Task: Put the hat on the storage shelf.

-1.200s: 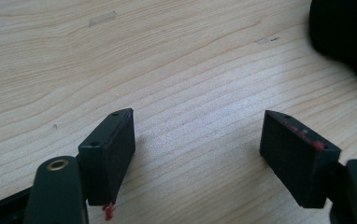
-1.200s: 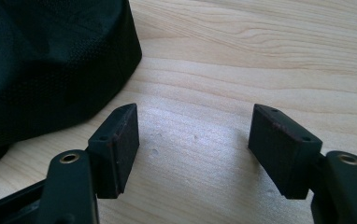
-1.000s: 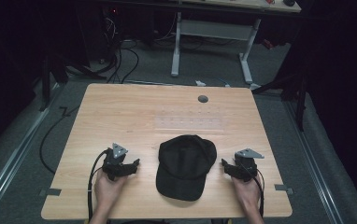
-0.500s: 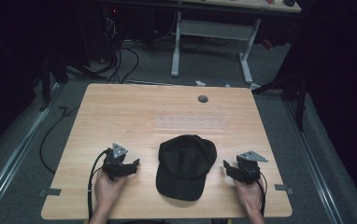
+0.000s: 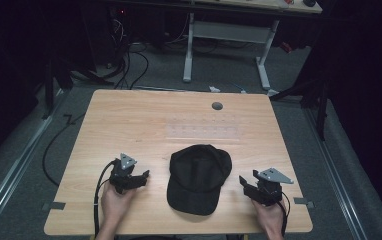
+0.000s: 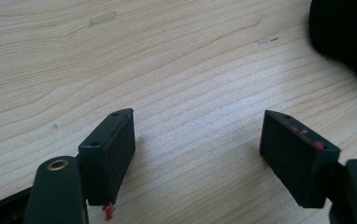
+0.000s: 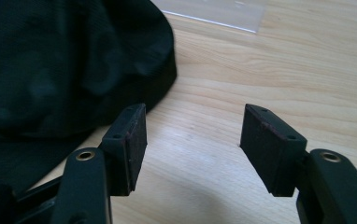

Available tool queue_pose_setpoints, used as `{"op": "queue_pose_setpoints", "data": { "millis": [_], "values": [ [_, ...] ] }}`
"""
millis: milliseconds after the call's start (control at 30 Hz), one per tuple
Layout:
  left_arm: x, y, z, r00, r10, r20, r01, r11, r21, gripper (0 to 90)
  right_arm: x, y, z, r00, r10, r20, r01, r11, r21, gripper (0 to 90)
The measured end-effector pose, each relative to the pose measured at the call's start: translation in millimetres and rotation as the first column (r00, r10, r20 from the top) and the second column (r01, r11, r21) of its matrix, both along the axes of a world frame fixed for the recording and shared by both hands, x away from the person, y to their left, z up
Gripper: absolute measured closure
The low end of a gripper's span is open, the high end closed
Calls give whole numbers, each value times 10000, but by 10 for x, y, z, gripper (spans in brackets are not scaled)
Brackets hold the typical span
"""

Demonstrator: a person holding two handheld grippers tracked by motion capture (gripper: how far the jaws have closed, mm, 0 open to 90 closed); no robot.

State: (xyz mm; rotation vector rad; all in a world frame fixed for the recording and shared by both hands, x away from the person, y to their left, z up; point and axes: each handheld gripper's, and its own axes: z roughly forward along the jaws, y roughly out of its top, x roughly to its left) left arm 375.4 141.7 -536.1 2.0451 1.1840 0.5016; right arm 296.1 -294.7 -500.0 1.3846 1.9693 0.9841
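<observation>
A wooden table is seen on a grey floor. A black cap lies in the lower centre of the high view. The left gripper at lower left and the right gripper at lower right are held with jaws parted, nothing between them.

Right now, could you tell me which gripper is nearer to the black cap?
The right gripper, though only slightly. It sits just off the black cap's right edge, jaws open towards it. The left gripper sits off the cap's left edge with a wider strip of table between.
</observation>
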Motion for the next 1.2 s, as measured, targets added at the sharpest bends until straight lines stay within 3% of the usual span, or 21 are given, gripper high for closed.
{"op": "queue_pose_setpoints", "data": {
  "millis": [233,533,1200],
  "values": [
    [0,0,0,10000,0,1,0,10000,-1,271,-24,137,80,9977,685,1,-685,9970,373,422],
    [0,2,1,10000,-10,-20,10,10000,-15,270,106,305,149,9910,1337,-26,-1334,9898,501,440],
    [1,4,1,10000,-12,-25,12,10000,-30,269,481,525,288,9825,1856,-136,-1836,9787,923,465]
  ]
}}
